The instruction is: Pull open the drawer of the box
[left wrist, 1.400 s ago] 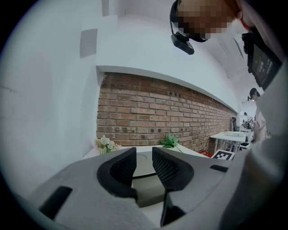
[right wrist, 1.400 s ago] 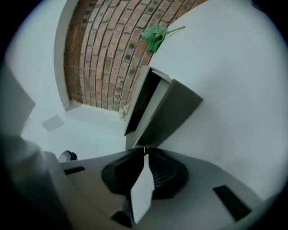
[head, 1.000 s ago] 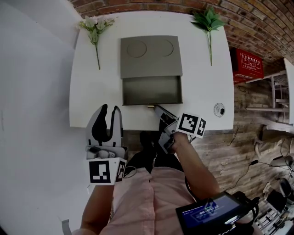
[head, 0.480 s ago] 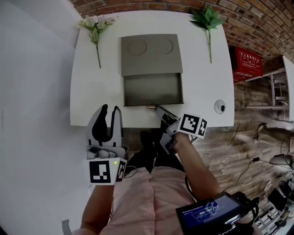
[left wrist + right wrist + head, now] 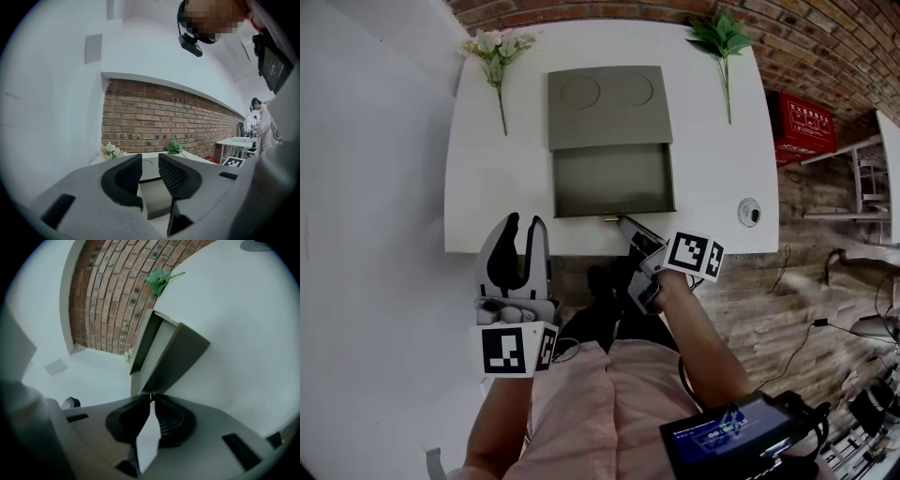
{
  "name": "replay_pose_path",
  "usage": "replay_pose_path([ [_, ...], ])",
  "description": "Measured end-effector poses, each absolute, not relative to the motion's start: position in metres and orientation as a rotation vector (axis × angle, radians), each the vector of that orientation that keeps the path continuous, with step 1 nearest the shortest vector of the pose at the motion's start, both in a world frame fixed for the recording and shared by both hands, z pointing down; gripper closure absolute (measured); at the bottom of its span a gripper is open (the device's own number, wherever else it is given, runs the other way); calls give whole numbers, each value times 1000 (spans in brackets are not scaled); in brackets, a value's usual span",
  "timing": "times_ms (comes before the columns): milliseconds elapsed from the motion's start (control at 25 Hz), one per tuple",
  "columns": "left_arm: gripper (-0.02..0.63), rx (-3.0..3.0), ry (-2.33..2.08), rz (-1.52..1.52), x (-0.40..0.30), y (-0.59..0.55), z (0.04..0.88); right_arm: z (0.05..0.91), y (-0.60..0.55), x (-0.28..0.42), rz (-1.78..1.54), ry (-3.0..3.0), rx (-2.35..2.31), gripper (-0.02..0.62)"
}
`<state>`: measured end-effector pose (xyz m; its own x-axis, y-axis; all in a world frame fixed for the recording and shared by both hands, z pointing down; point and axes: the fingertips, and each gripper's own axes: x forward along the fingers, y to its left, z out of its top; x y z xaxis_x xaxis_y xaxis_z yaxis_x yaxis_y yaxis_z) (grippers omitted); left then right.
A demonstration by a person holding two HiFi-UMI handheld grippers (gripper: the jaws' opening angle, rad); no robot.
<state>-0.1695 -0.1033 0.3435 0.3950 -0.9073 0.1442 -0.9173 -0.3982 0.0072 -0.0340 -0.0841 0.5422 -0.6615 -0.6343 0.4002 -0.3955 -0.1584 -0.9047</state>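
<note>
A grey box (image 5: 605, 108) stands in the middle of the white table (image 5: 487, 187), its drawer (image 5: 614, 180) pulled out toward me. My right gripper (image 5: 622, 221) is shut on the small brass handle (image 5: 608, 218) at the drawer's front. In the right gripper view the jaw tips (image 5: 151, 397) meet on that handle (image 5: 150, 394), with the drawer (image 5: 176, 357) and box (image 5: 145, 341) beyond. My left gripper (image 5: 523, 220) is open and holds nothing, at the table's near edge, left of the drawer. In the left gripper view its jaws (image 5: 150, 161) frame the drawer (image 5: 157, 199).
A sprig of white flowers (image 5: 494, 52) lies at the table's far left, a green sprig (image 5: 722, 37) at the far right. A small round object (image 5: 749, 214) sits near the right front corner. A red crate (image 5: 806, 131) stands beyond the table's right side.
</note>
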Motion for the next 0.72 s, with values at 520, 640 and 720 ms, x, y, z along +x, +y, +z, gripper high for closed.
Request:
replay_pose_path([
  [520, 492, 2561, -1678, 167, -167, -95, 341, 539, -78, -35, -1934, 1911, -1173, 457],
  [640, 492, 2577, -1685, 134, -164, -96, 330, 539, -66, -27, -1947, 1913, -1206, 437],
  [720, 494, 2596, -1692, 101, -162, -99, 317, 528, -60, -21, -1915, 1943, -1234, 448],
])
